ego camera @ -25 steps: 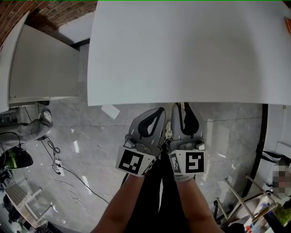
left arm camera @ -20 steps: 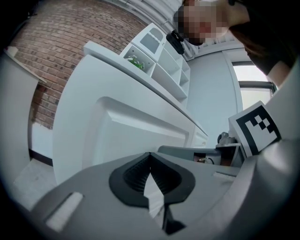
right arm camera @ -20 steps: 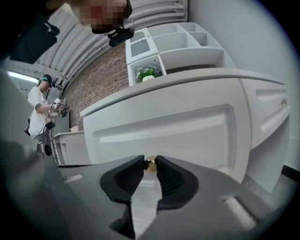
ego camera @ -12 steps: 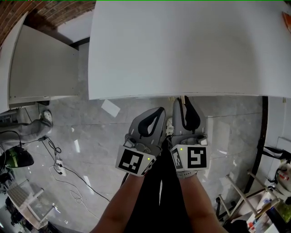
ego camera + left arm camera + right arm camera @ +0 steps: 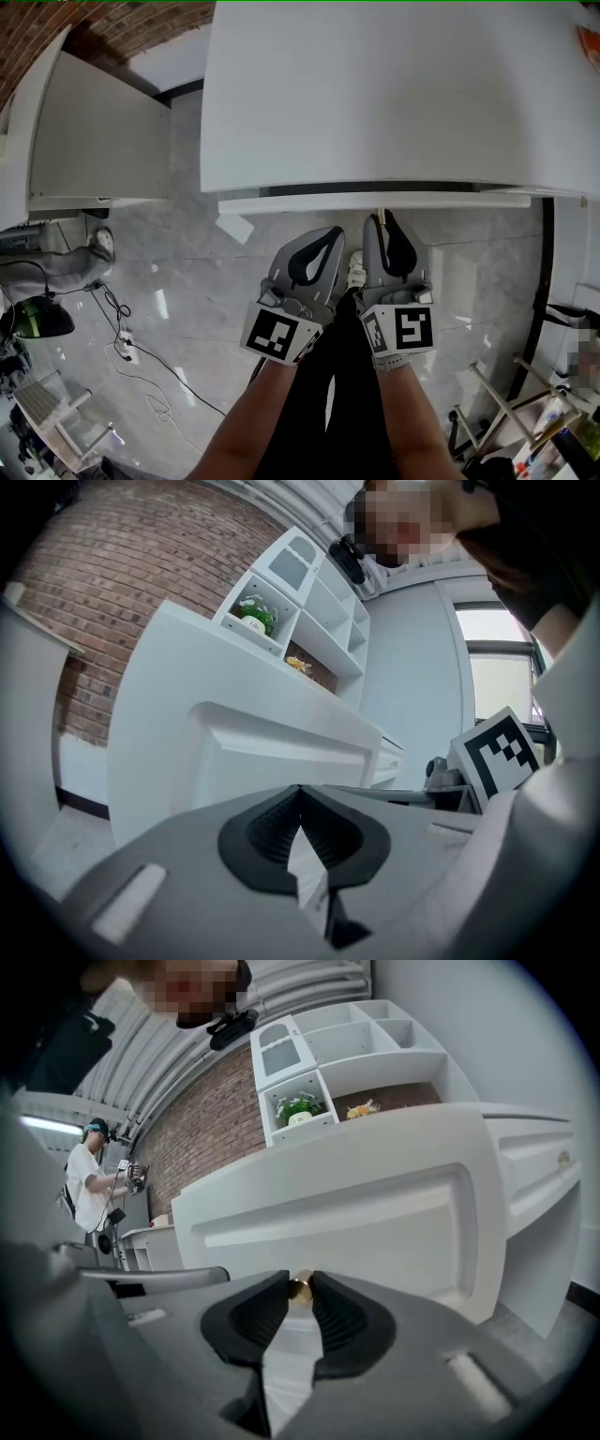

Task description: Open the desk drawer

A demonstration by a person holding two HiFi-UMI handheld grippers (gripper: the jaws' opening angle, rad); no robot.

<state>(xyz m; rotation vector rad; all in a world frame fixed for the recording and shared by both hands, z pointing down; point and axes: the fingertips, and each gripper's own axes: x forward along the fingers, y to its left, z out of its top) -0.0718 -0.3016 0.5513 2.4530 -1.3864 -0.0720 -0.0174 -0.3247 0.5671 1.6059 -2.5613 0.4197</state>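
Observation:
The white desk top (image 5: 375,84) fills the upper head view. Under its near edge the drawer front (image 5: 375,202) stands out a little, with a dark gap behind it. My right gripper (image 5: 380,219) is shut on the drawer's small brass knob (image 5: 300,1287), whose tip shows between the jaw ends in the right gripper view. The panelled drawer front (image 5: 375,1222) fills that view. My left gripper (image 5: 335,228) hangs just left of the right one, jaws shut on nothing, short of the drawer. In the left gripper view (image 5: 300,789) the drawer front (image 5: 281,752) lies ahead.
A second white desk (image 5: 94,131) stands at the left. The grey tile floor (image 5: 187,309) holds cables, a power strip (image 5: 122,345) and a paper scrap (image 5: 234,227). A white shelf unit (image 5: 356,1044) with a plant rises behind the desk. Another person (image 5: 89,1185) stands far left.
The drawer has slid out from under the desk top toward me, opening a dark gap. My right gripper has drawn back with the knob; the left stays beside it.

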